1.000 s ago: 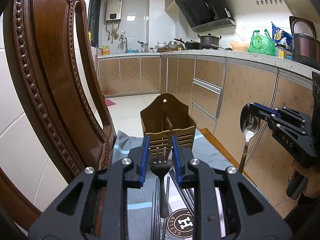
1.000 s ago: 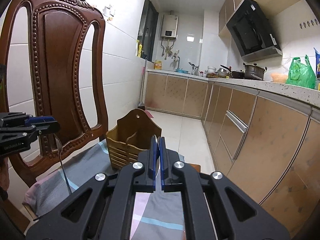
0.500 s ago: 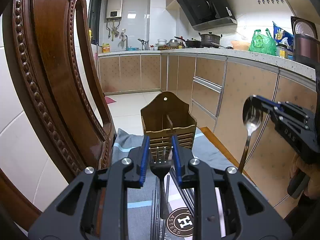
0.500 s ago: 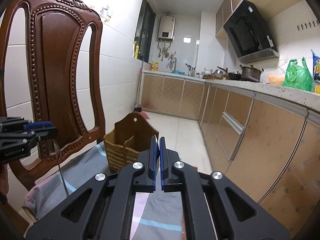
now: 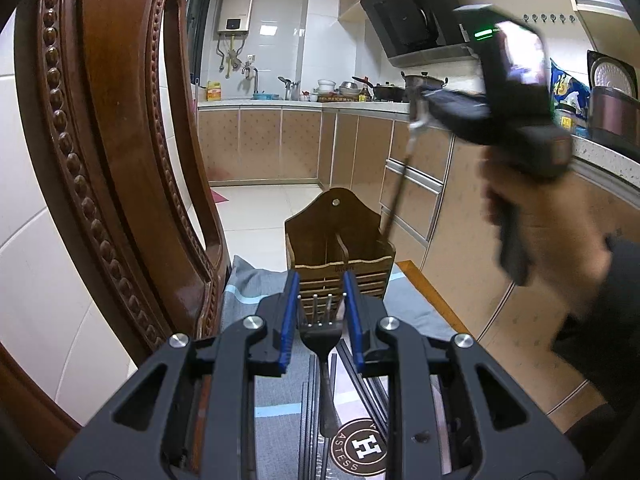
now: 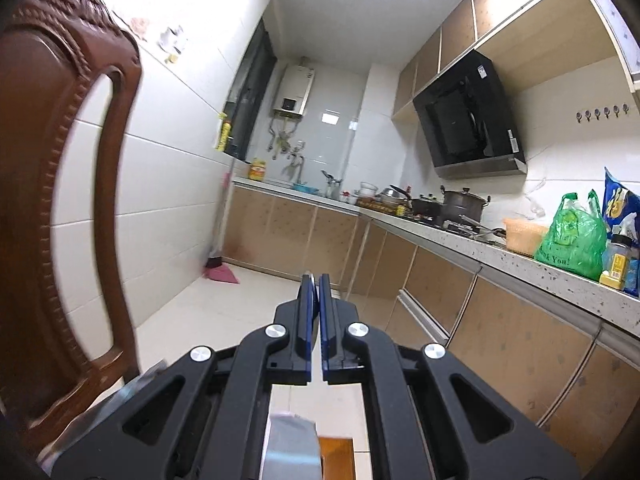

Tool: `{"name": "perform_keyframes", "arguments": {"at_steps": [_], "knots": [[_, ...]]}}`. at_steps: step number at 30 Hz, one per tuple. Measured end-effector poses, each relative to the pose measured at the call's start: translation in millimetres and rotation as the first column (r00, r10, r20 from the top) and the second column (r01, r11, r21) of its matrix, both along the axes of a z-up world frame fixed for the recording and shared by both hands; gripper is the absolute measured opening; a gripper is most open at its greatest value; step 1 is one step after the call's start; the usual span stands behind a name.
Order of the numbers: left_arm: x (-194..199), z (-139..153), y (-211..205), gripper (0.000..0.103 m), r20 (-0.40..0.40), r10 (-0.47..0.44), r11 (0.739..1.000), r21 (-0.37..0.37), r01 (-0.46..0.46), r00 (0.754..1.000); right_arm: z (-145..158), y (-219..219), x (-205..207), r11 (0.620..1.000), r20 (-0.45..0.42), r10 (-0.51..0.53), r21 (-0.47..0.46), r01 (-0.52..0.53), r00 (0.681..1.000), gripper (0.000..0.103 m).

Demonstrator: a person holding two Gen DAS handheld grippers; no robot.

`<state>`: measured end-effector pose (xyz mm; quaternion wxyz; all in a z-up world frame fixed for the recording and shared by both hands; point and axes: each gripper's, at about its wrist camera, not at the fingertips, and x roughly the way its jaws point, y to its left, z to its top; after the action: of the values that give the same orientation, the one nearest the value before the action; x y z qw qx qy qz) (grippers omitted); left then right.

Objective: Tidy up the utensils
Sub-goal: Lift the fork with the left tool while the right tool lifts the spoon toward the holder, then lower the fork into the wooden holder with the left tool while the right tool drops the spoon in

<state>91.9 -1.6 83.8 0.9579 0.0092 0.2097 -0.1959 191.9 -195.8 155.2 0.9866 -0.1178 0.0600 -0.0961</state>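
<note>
Item one: my left gripper (image 5: 321, 312), blue-padded jaws part-open, straddling the head of a steel fork (image 5: 322, 344) without visibly pinching it. The fork lies flat on grey striped cloth (image 5: 276, 392), long axis running near to far, tines pointing far toward the holder.

Item two: wooden utensil holder (image 5: 340, 244), slatted front, arched back with a hanging hole, two compartments; it stands at the far edge of the cloth, floor open beyond.

Item three: my right gripper (image 5: 430, 100), raised to the right above the holder, clamped on the bowl of a spoon (image 5: 404, 168). The spoon hangs handle-down, slightly tilted, its tip at the holder's right compartment; motion blur hides whether it touches.

Item four: carved chair back (image 5: 112, 160), glossy beaded wood, close on the left. Dark chopsticks (image 5: 366, 380) lie beside the fork.
</note>
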Motion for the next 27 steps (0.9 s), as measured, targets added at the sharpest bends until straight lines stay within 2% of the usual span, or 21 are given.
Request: {"name": "perform_keyframes", "arguments": {"at_steps": [4, 9, 14, 20, 21, 22, 23, 25, 27], "knots": [[1, -2, 3, 0.022, -0.005, 0.002, 1.000, -0.003, -0.002, 1.000, -26, 9, 26, 0.997, 0.018, -0.065, -0.035, 0.066, 0.998, 0.004], [4, -3, 7, 0.022, -0.012, 0.004, 1.000, -0.006, -0.004, 1.000, -64, 7, 44, 0.994, -0.019, -0.106, 0.010, 0.106, 0.994, 0.004], [7, -4, 6, 0.022, -0.015, 0.008, 1.000, -0.009, -0.008, 1.000, -101, 8, 41, 0.992, -0.075, -0.122, 0.019, 0.124, 0.990, 0.004], [7, -4, 4, 0.022, -0.011, 0.007, 1.000, -0.009, -0.007, 1.000, -112, -8, 25, 0.989, -0.125, -0.113, 0.083, 0.124, 0.986, 0.007], [7, -4, 3, 0.022, -0.010, 0.007, 1.000, -0.009, -0.007, 1.000, -111, -10, 23, 0.989, -0.135, -0.106, 0.091, 0.119, 0.985, 0.014], [6, -4, 3, 0.022, -0.008, 0.006, 1.000, -0.009, -0.006, 1.000, -110, -14, 19, 0.988, -0.149, -0.093, 0.108, 0.110, 0.984, 0.033], [6, -4, 3, 0.022, -0.007, 0.006, 1.000, -0.008, -0.006, 1.000, -109, -17, 12, 0.987, -0.145, -0.084, 0.122, 0.102, 0.986, 0.043], [5, -4, 2, 0.022, -0.004, 0.006, 1.000, -0.004, -0.006, 1.000, -102, -24, -13, 0.985, -0.123, -0.075, 0.142, 0.092, 0.990, 0.081], [5, -4, 2, 0.022, -0.004, 0.008, 1.000, -0.001, -0.008, 1.000, -98, -32, -41, 0.983, -0.122, -0.042, 0.173, 0.063, 0.992, 0.089]]}}
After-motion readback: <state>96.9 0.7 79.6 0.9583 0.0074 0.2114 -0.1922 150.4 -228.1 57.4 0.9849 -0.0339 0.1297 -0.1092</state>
